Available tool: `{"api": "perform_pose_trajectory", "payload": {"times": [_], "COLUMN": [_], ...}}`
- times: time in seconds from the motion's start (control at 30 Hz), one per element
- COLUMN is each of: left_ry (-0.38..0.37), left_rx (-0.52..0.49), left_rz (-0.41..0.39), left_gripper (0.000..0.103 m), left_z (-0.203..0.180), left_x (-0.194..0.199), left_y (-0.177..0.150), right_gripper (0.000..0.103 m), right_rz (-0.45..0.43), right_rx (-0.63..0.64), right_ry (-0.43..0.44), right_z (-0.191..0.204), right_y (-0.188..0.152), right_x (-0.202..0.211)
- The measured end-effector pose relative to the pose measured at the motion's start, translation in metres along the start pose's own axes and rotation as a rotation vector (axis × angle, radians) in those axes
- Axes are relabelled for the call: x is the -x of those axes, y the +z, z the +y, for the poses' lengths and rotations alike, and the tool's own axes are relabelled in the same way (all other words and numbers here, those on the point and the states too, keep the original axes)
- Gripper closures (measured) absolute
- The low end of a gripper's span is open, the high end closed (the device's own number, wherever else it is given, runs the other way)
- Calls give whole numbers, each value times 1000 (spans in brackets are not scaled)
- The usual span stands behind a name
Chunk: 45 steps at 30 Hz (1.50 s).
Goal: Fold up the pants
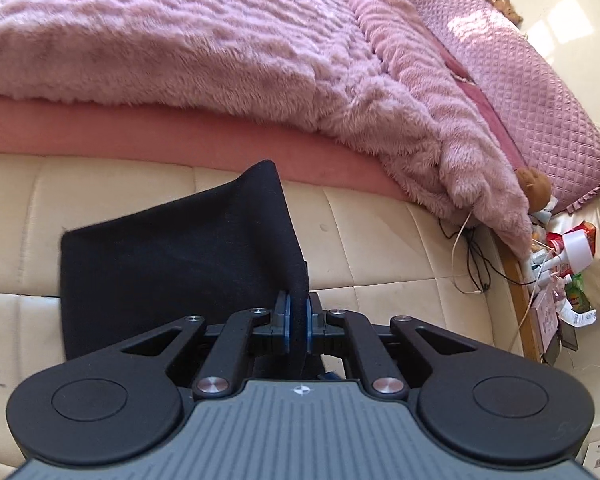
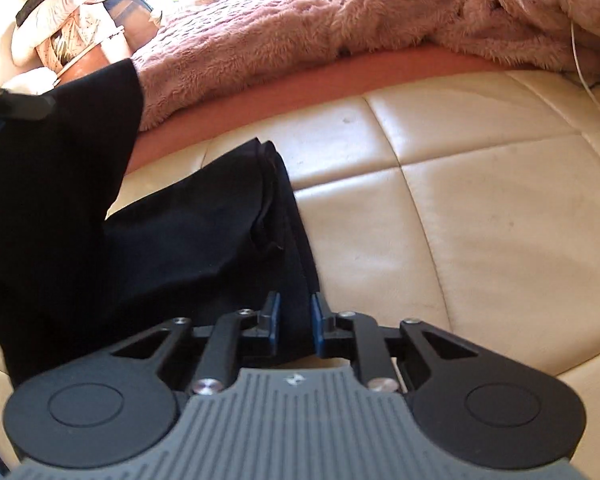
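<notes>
Black pants (image 1: 180,264) lie on a cream padded leather bench (image 1: 379,240) at the foot of a bed. My left gripper (image 1: 298,312) is shut on a thick fold of the pants, which rises to a peak in front of it. In the right wrist view the pants (image 2: 204,240) stretch across the bench (image 2: 479,200), and a lifted part stands at the left. My right gripper (image 2: 296,312) has its blue pads partly closed around the pants' right edge, with fabric between them; a firm pinch cannot be told.
A fluffy pink blanket (image 1: 220,40) covers the bed behind the bench and also shows in the right wrist view (image 2: 319,20). Cables and a cluttered nightstand (image 1: 559,272) are at the right. Bags and pillows (image 2: 72,16) sit at the far left.
</notes>
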<state>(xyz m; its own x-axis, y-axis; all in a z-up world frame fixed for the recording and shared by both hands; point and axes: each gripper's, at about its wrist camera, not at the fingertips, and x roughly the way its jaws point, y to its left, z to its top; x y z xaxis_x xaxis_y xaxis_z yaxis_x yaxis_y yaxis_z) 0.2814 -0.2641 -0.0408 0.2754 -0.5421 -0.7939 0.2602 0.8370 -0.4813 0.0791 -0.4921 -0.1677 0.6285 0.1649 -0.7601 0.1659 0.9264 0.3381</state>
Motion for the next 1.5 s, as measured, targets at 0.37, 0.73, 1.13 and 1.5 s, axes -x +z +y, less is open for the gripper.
{"api": "perform_pose_trajectory", "payload": {"times": [0.37, 0.73, 1.13, 1.5], "left_ry": [24, -87, 98, 84], "left_rx": [57, 3, -40, 61], "left_rz": [124, 135, -42, -54], "left_gripper": [96, 82, 76, 76], "left_z": [-1, 2, 91, 137], "left_x": [-81, -55, 33, 44], "left_y": [-10, -15, -44, -59], "right_gripper": [91, 85, 70, 100], "right_rz": [-25, -74, -101, -23], "right_rx": [29, 13, -189, -146], "right_ry": [10, -20, 157, 147], "right_z": [-1, -1, -8, 23], "right_y": [1, 4, 24, 44], "right_x": [-8, 10, 32, 16]}}
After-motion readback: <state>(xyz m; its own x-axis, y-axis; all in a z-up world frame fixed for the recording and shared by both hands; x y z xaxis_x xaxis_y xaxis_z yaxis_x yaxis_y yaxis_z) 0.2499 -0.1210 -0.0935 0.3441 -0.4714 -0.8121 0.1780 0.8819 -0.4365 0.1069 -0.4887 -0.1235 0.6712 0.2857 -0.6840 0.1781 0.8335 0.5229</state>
